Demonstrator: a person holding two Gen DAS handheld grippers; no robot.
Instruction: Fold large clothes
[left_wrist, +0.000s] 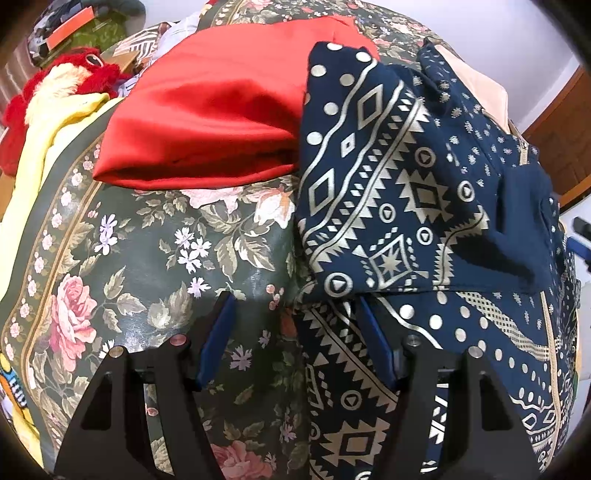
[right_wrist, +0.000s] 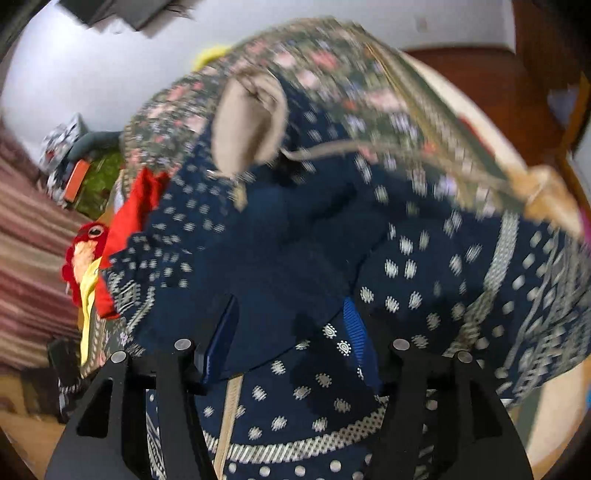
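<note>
I see a bed covered by a dark green bedspread printed with pink roses and small pale flowers, bordered by a flowered stripe. A folded red satin cloth lies on it toward the far side. Just beside that, overlapping its right edge, lies a navy garment with cream geometric print and dots, partly folded over itself. A pale yellow cloth lies along the bedspread's left edge.

Home bedroom, bed with floral bedspread, folded red cloth, red plush toy, striped curtain, white walls, wooden floor
</note>
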